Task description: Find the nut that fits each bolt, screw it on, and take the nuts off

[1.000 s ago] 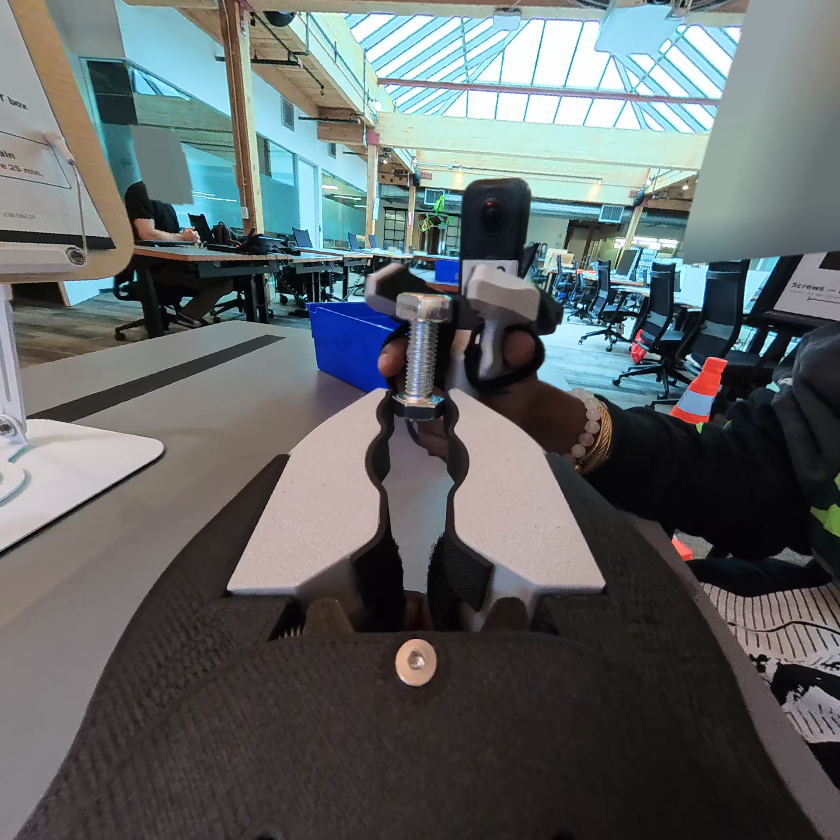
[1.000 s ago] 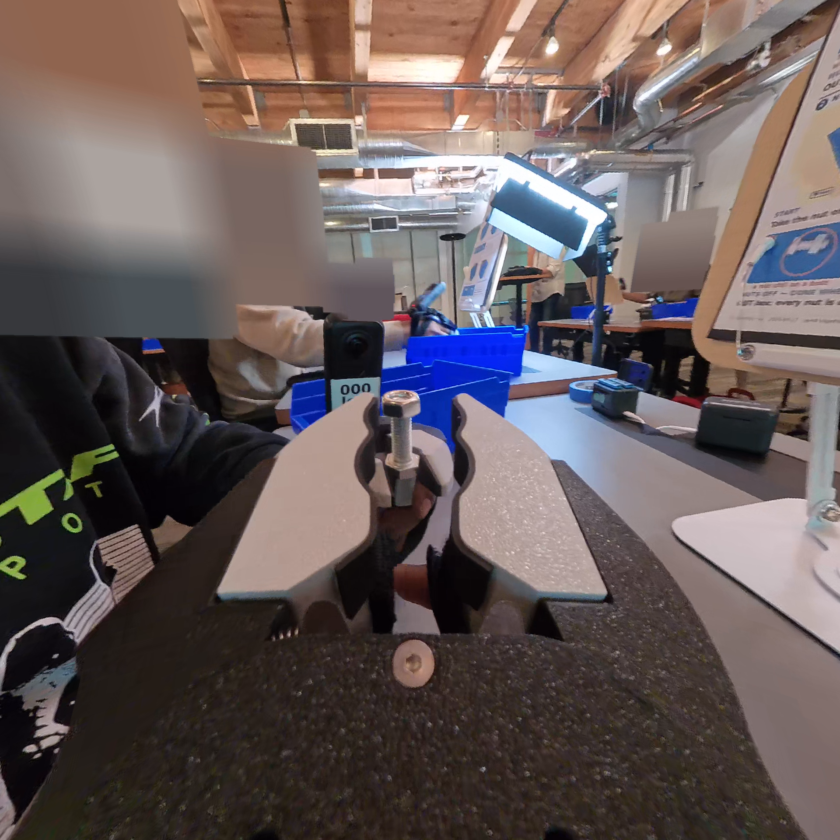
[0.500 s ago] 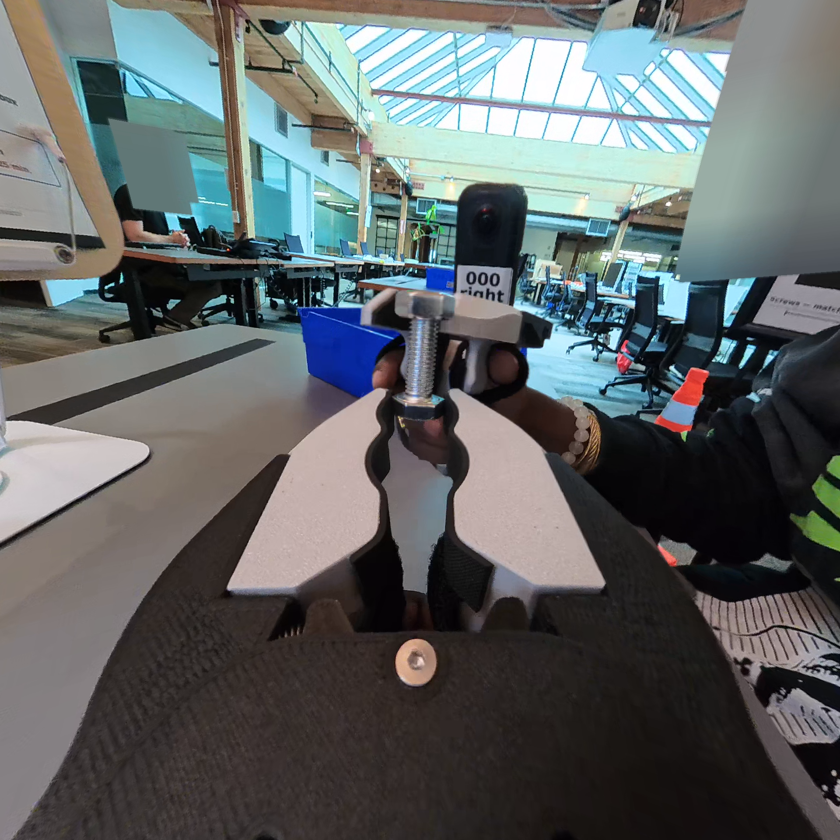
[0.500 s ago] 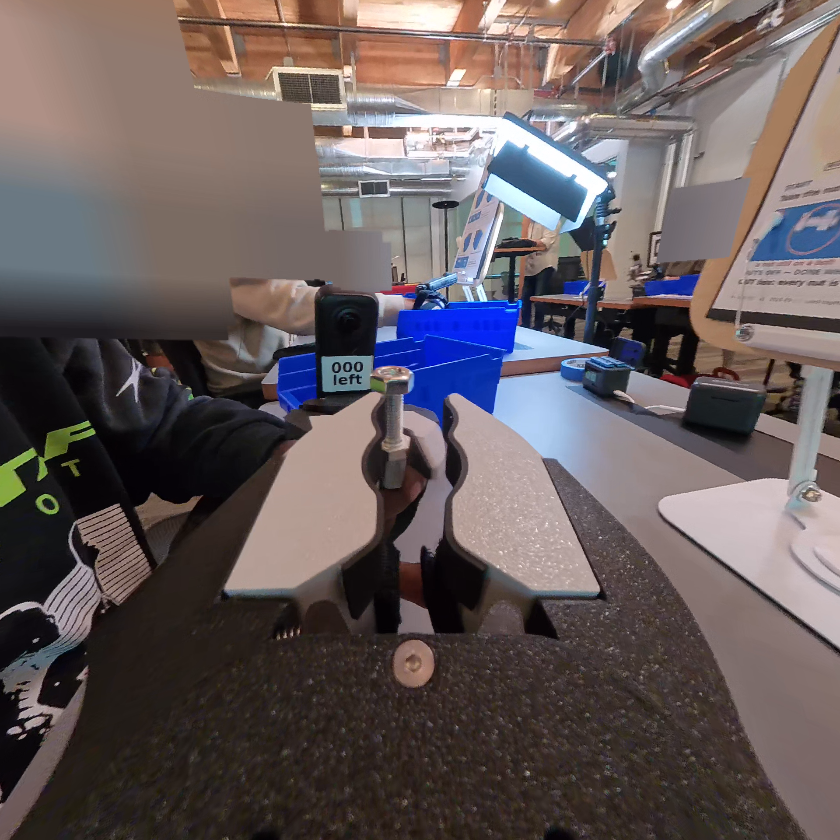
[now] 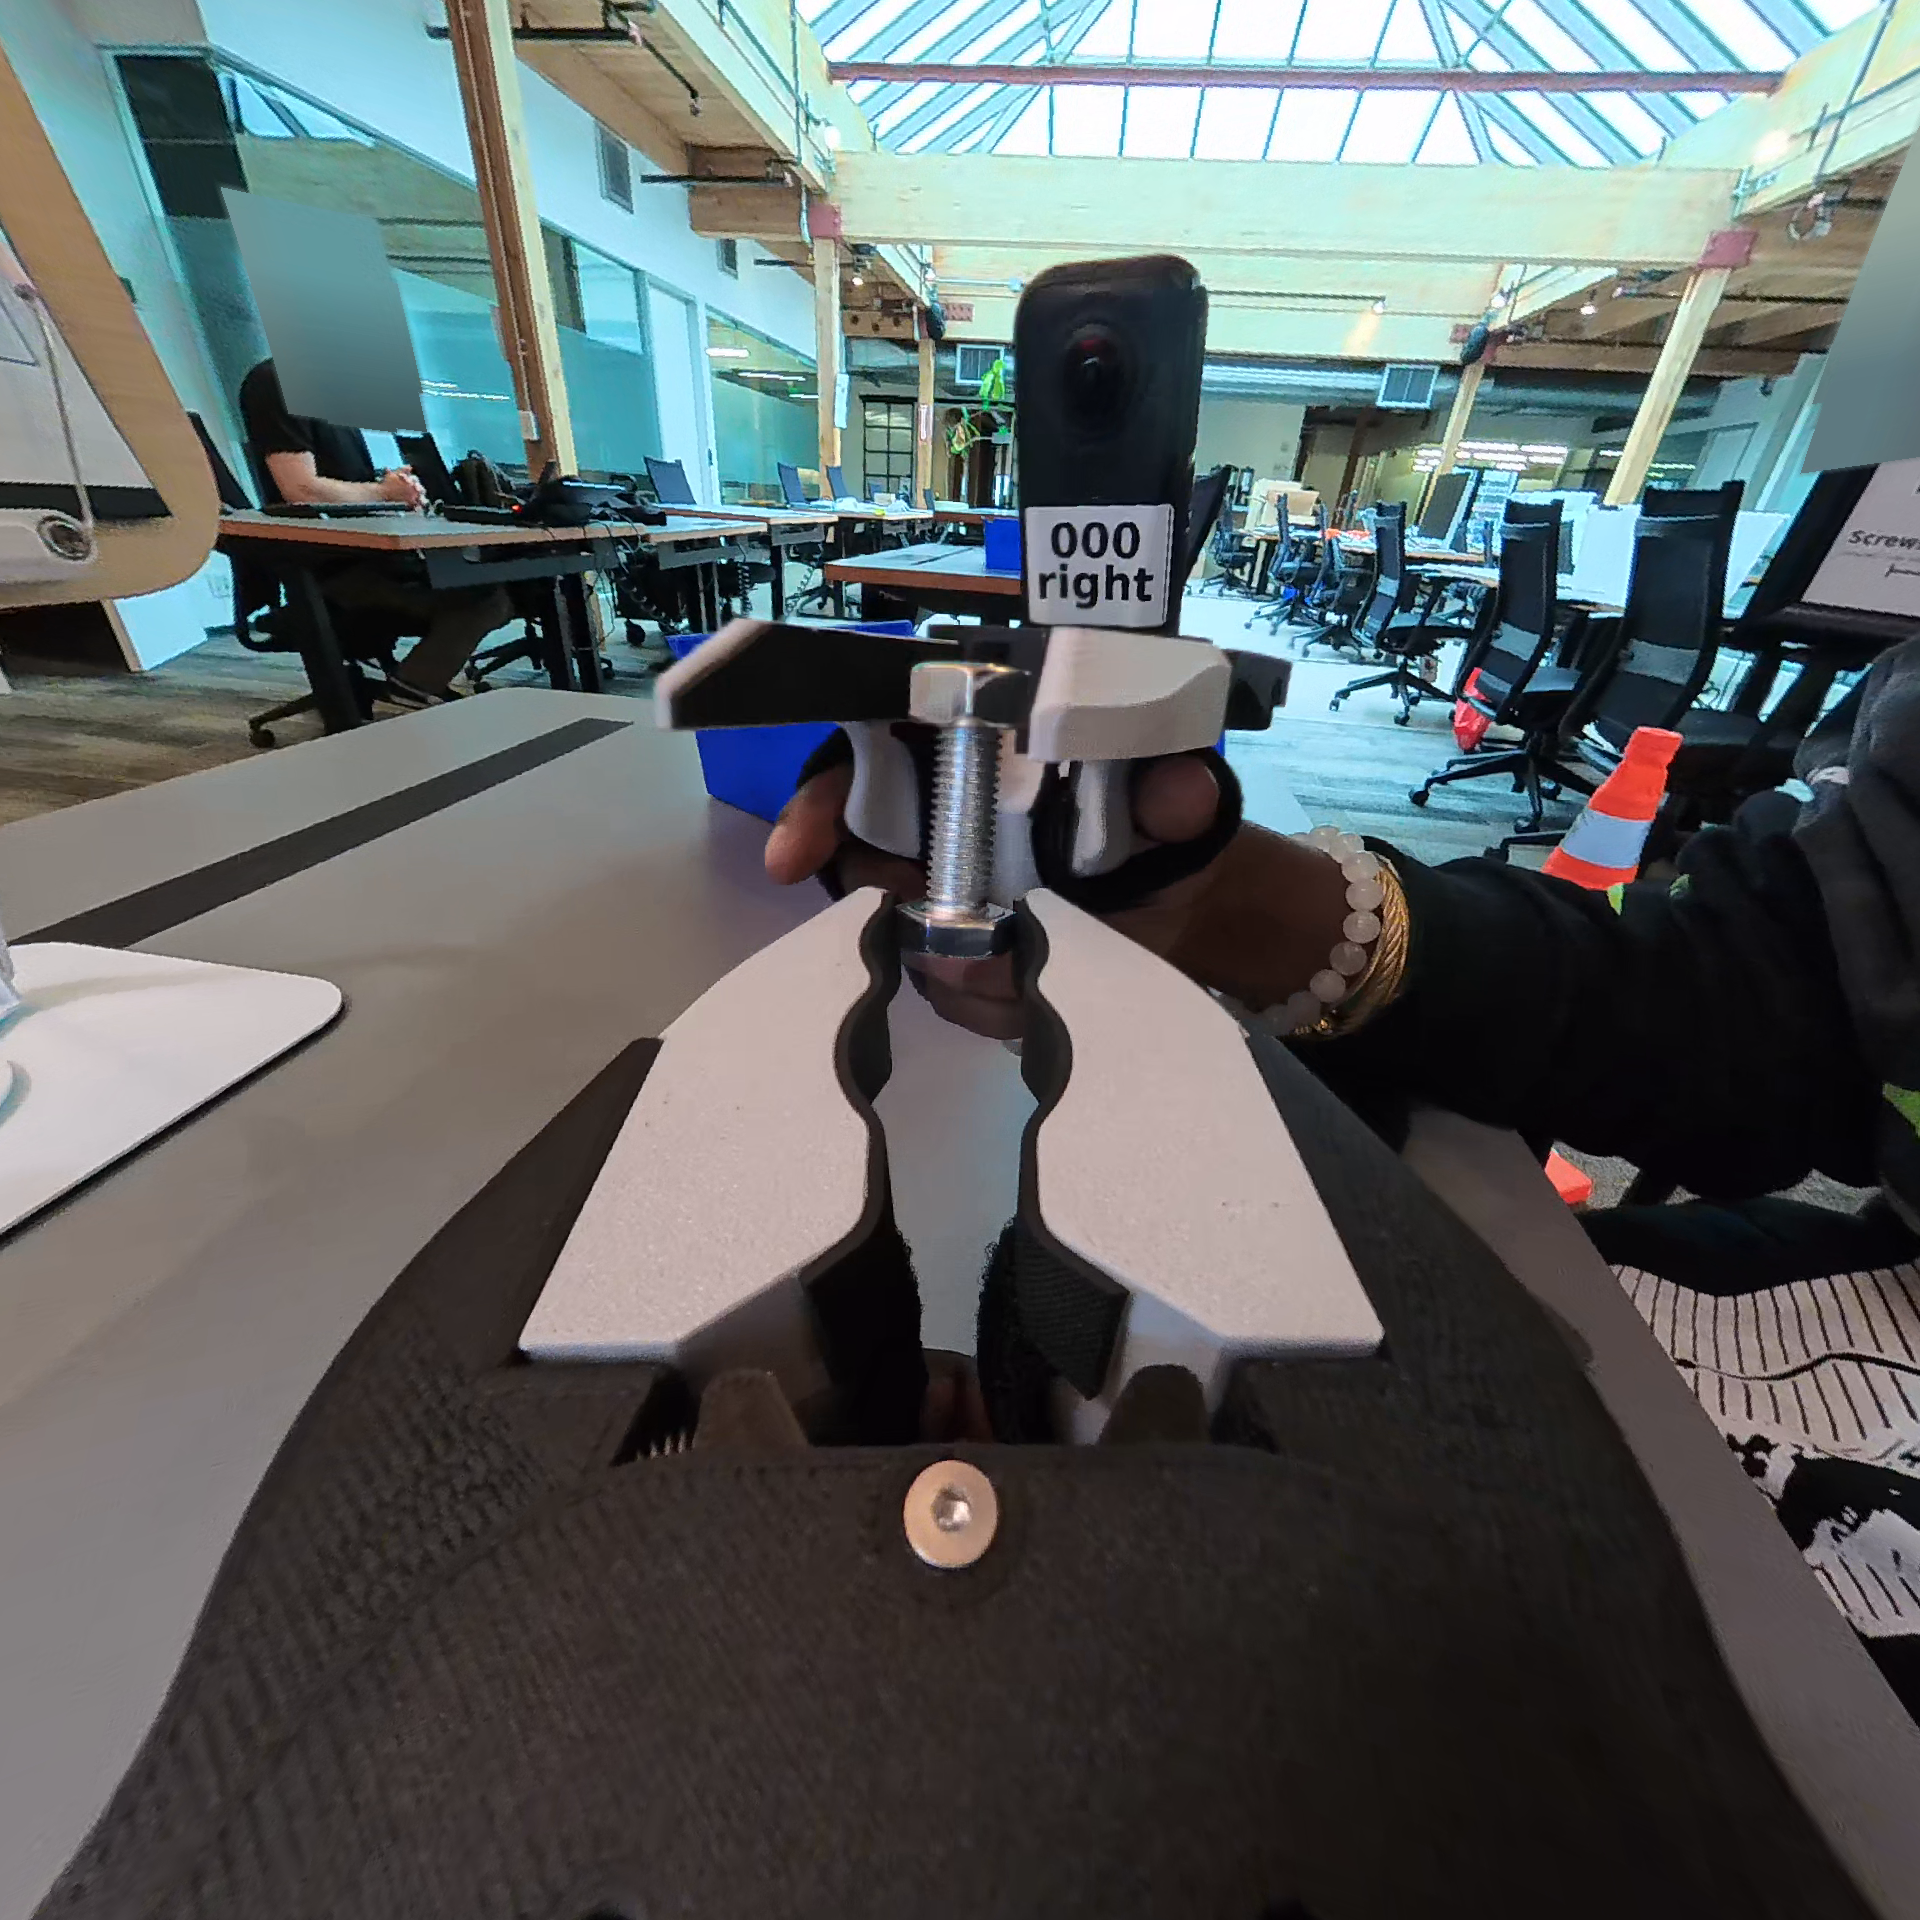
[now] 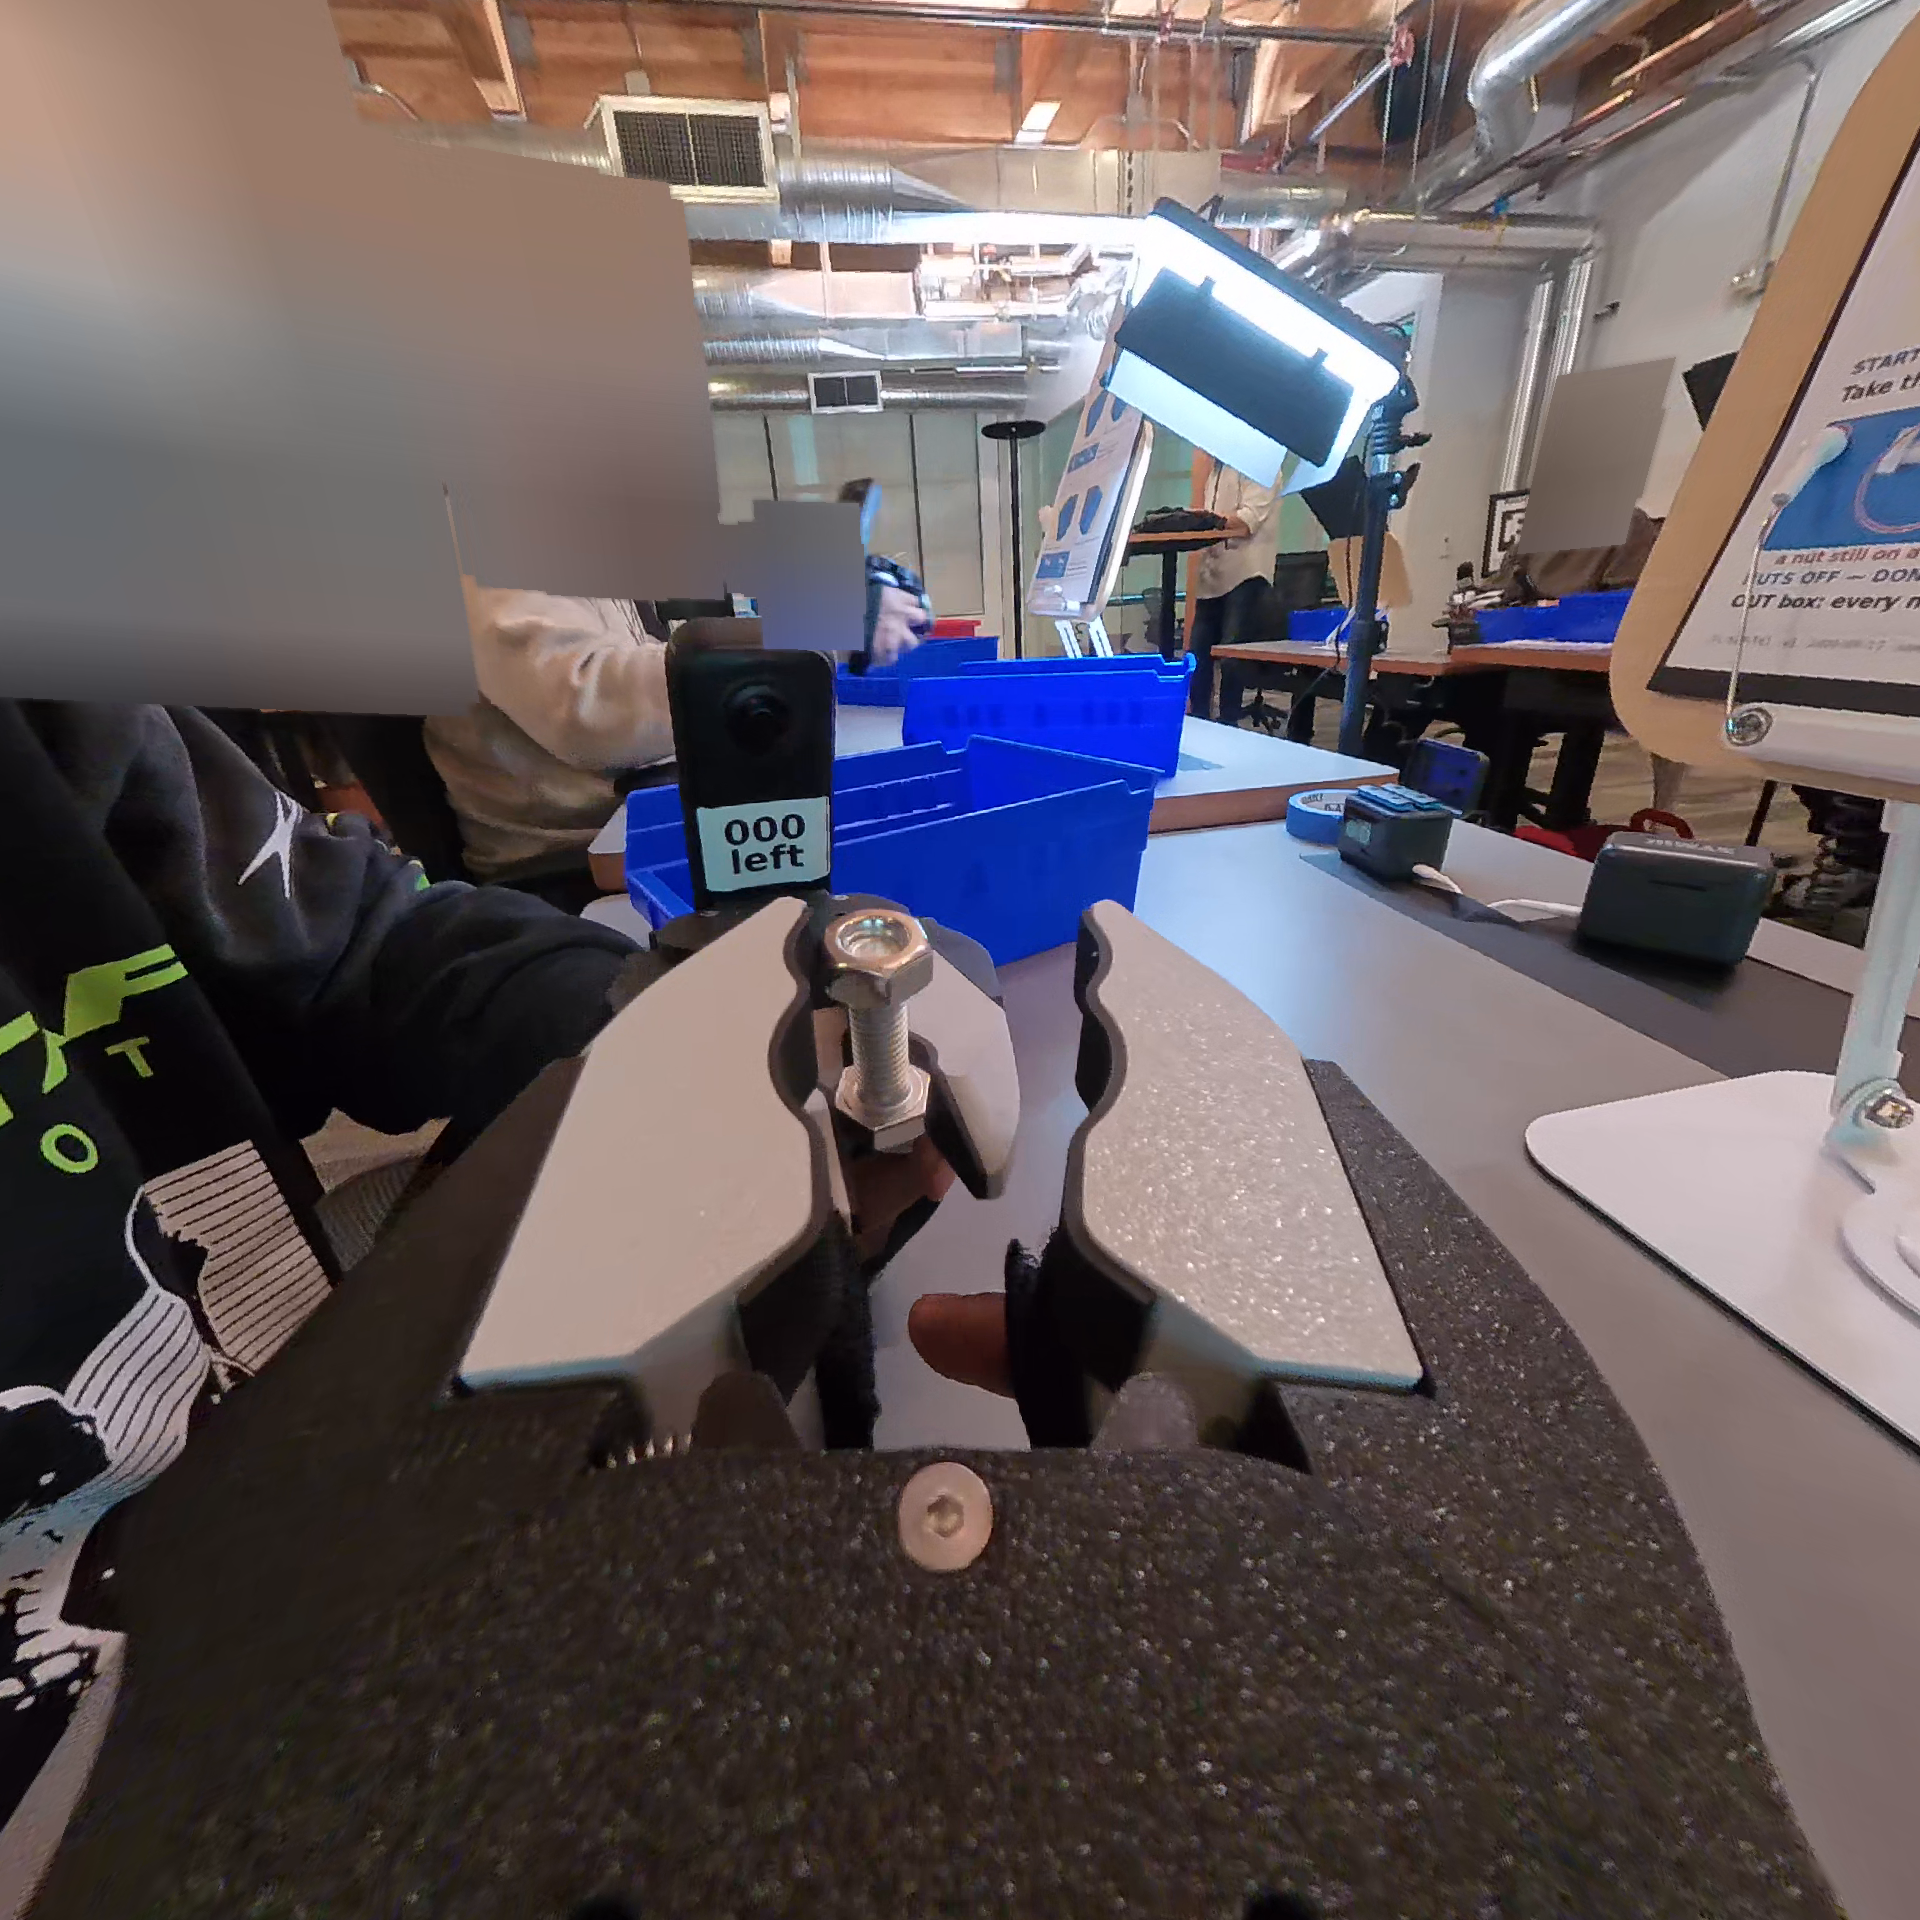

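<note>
Left gripper (image 5: 953,940): both fingertips clamped on the hex nut (image 5: 951,928), which sits at the lower end of the upright bolt (image 5: 961,805), held in the air above the desk. Right gripper (image 6: 940,961): fingers spread wide; the left-hand fingertip (image 6: 769,966) touches or nearly touches the bolt head (image 6: 878,951), the right-hand fingertip (image 6: 1117,956) stands apart from it. In the left wrist view the right gripper's fingers flank the bolt head; contact on the near side not resolvable. So right gripper released, no grip on the bolt.

Surroundings:
- 1 black camera stick (image 5: 1107,416) rises from the right gripper, directly behind the bolt, bearing a white label. A matching one (image 6: 750,748) stands behind the bolt in the right wrist view.
- Person's hand (image 5: 1174,831) with a bead bracelet (image 5: 1340,956) wraps the right gripper's handle; dark sleeve beyond.
- Blue bin (image 6: 977,842) on the desk behind the grippers, more blue bins farther back.
- White stand base (image 6: 1714,1216) with an instruction board to the right; 2 small dark cases (image 6: 1673,899) and a roll of blue tape (image 6: 1314,810) near the desk's far edge.

Surface: grey desk (image 5: 416,914) with 1 dark strip. Room: open office, timber beams, skylight, rows of desks and black chairs, an orange cone (image 5: 1616,816), a studio light panel (image 6: 1247,353).
</note>
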A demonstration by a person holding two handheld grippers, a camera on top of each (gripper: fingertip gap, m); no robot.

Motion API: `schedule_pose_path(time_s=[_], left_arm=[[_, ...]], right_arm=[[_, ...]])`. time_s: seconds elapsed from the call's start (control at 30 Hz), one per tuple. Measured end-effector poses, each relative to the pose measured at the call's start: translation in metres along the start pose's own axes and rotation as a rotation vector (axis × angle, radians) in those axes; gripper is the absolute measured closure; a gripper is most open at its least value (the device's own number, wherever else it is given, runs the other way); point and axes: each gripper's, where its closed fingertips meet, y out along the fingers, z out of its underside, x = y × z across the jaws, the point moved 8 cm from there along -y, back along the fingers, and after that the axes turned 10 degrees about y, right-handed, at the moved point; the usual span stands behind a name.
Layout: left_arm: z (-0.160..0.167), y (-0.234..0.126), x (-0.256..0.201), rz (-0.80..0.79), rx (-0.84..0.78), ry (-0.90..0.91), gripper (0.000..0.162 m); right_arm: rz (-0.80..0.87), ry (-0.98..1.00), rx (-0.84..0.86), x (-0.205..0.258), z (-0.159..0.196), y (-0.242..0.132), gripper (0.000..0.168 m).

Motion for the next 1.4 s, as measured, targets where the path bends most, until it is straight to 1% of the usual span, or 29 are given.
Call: schedule_pose_path(time_s=[0.13, 0.27, 0.33, 0.43, 0.5, 0.57, 0.7, 0.9, 1.0, 1.17, 1.2, 1.3, 1.4], left_arm=[[-0.005, -0.006, 0.006, -0.01, -0.05, -0.028, 0.141], [-0.008, -0.009, 0.009, -0.022, -0.069, -0.03, 0.141], [-0.008, -0.008, 0.008, -0.019, -0.067, -0.032, 0.141], [-0.005, -0.007, 0.008, -0.024, -0.047, -0.033, 0.141], [-0.003, -0.004, 0.006, -0.021, -0.026, -0.028, 0.141], [0.0, -0.002, 0.003, -0.012, -0.001, -0.016, 0.141], [0.0, 0.0, 0.0, 0.004, 0.0, -0.003, 0.141], [-0.009, -0.009, 0.009, -0.024, -0.069, -0.031, 0.141], [-0.008, -0.009, 0.008, -0.025, -0.065, -0.029, 0.141], [-0.004, -0.004, 0.004, -0.011, -0.03, -0.024, 0.141], [-0.003, -0.003, 0.004, -0.006, -0.025, -0.024, 0.141], [-0.004, -0.004, 0.003, -0.004, -0.031, -0.021, 0.141], [-0.006, -0.006, 0.006, -0.017, -0.047, -0.028, 0.141]], right_arm=[[-0.012, -0.005, -0.018, -0.001, -0.006, -0.008, 0.132], [0.0, 0.002, -0.056, -0.004, -0.01, -0.014, 0.15], [-0.014, 0.008, -0.069, -0.003, -0.011, -0.015, 0.149], [-0.054, 0.022, -0.059, 0.001, -0.008, -0.01, 0.136], [-0.051, 0.016, -0.037, 0.002, -0.004, -0.005, 0.128], [-0.034, 0.005, -0.02, 0.002, -0.001, -0.002, 0.124], [-0.019, -0.011, -0.004, 0.001, -0.001, -0.002, 0.126], [-0.034, 0.005, -0.052, -0.001, -0.009, -0.011, 0.142], [-0.044, 0.007, -0.068, 0.0, -0.01, -0.013, 0.142], [-0.041, -0.001, -0.049, 0.003, -0.006, -0.006, 0.129], [-0.041, -0.002, -0.044, 0.003, -0.005, -0.005, 0.129], [-0.041, -0.01, -0.035, 0.003, -0.005, -0.006, 0.137], [-0.032, -0.012, -0.044, 0.002, -0.007, -0.009, 0.138]])
